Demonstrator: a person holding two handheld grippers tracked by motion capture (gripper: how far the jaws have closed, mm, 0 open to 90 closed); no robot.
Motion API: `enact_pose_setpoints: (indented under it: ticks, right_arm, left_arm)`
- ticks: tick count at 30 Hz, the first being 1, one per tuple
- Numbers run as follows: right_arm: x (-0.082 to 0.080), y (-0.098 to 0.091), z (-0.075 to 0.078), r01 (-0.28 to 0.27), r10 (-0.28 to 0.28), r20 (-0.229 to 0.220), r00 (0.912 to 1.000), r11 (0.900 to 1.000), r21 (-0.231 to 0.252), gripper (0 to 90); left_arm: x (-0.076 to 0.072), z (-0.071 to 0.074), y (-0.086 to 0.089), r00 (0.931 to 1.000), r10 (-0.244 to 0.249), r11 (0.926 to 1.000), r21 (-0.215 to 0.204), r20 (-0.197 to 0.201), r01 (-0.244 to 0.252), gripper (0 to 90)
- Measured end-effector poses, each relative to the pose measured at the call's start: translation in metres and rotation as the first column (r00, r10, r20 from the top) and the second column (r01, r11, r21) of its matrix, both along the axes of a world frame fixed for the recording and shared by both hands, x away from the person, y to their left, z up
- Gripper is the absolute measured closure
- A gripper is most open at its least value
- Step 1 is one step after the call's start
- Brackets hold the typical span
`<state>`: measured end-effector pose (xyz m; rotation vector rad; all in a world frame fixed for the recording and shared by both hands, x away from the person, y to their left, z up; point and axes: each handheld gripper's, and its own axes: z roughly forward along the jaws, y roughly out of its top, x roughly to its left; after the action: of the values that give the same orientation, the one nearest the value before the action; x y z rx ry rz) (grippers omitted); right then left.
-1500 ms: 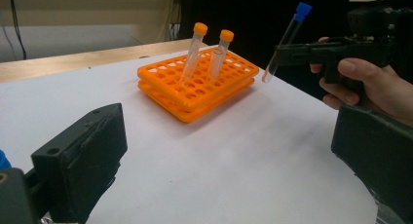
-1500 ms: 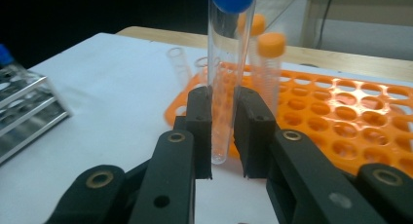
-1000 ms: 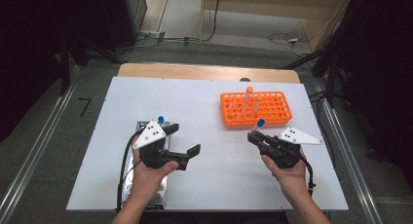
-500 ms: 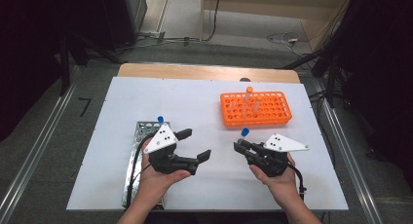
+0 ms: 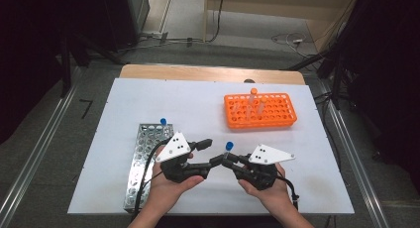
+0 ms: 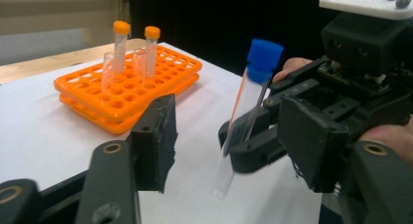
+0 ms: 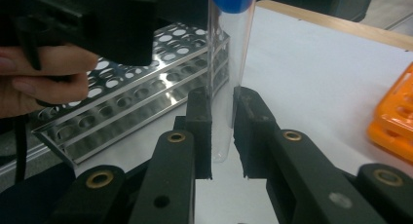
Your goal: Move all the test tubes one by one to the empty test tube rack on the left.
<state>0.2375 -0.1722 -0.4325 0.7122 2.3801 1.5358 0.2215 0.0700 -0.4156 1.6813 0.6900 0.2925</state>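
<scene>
In the high view, the person's two hands meet low over the white table. The right gripper holds a clear tube with a blue cap upright between its jaws, near the front middle of the table. The left gripper points toward it from the left, its jaws partly apart on either side of the tube's place; they have just been closing. A metal rack lies under the left hand, with one blue-capped tube standing at its far end. An orange rack sits well apart, toward the far right, with a few tubes standing in it.

In the left gripper view, the left gripper's own jaws stand apart, and the tube hangs tilted between them, touching neither pad as far as can be seen. The right gripper clamps the tube at its middle. The orange rack lies behind, holding two orange-capped tubes.

In the right gripper view, the right gripper's two pads press on the tube from both sides, its round bottom hanging above the table. The metal rack lies to the left, under the other hand, and a corner of the orange rack shows at the right edge
</scene>
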Motion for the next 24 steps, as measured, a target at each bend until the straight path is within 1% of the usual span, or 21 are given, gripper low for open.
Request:
enact_pose_setpoints:
  ticks: [3,4,5,8,10,11,12,13,18,19,24]
  right_arm:
    - [-0.003,0.005,-0.001,-0.016,0.016,-0.002,0.9999,0.9998,-0.010,75.5]
    - [-0.004,0.007,-0.001,-0.023,0.023,0.000,0.9997,0.9996,-0.014,75.6]
    - [-0.005,0.008,-0.001,-0.027,0.027,-0.001,0.9996,0.9995,-0.014,75.6]
    - [-0.007,0.012,-0.002,-0.042,0.042,-0.002,0.9991,0.9988,-0.025,75.6]
    - [-0.008,0.013,-0.002,-0.046,0.046,0.000,0.9990,0.9985,-0.030,75.6]
    - [-0.009,0.014,-0.002,-0.052,0.052,0.002,0.9986,0.9981,-0.033,75.6]
    - [-0.010,0.015,-0.002,-0.058,0.058,0.003,0.9983,0.9976,-0.038,75.5]
    - [-0.010,0.015,-0.002,-0.059,0.059,0.001,0.9983,0.9975,-0.039,75.6]
    - [-0.009,0.015,-0.003,-0.067,0.067,-0.005,0.9977,0.9970,-0.039,75.5]
    - [-0.009,0.015,-0.003,-0.068,0.068,-0.008,0.9976,0.9970,-0.038,75.5]
    - [-0.008,0.014,-0.003,-0.071,0.071,-0.018,0.9973,0.9969,-0.034,75.1]
  left_arm:
    - [-0.001,0.000,-0.004,0.9999,-0.014,0.9999,0.000,0.000,0.014,47.7]
    - [-0.001,-0.001,-0.006,0.9996,-0.030,0.9995,0.011,0.002,0.030,49.3]
    - [-0.001,-0.001,-0.006,0.9996,-0.030,0.9995,0.011,0.002,0.030,50.8]
    - [-0.001,-0.002,-0.010,0.9986,-0.052,0.9986,0.011,-0.004,0.052,55.6]
    - [-0.001,-0.002,-0.011,0.9984,-0.057,0.9984,0.009,-0.006,0.057,59.4]
    - [-0.001,-0.002,-0.011,0.9982,-0.060,0.9982,0.006,-0.005,0.060,59.4]
    - [-0.001,-0.002,-0.011,0.9979,-0.064,0.9979,0.007,-0.002,0.064,63.1]
    - [-0.002,-0.002,-0.011,0.9977,-0.068,0.9977,0.007,-0.002,0.068,64.7]
    - [-0.002,-0.002,-0.012,0.9978,-0.066,0.9977,0.018,0.009,0.066,73.4]
    - [-0.002,-0.002,-0.012,0.9981,-0.058,0.9979,0.028,0.019,0.058,74.2]
    - [-0.003,-0.002,-0.010,0.9985,-0.045,0.9982,0.042,0.030,0.044,76.6]
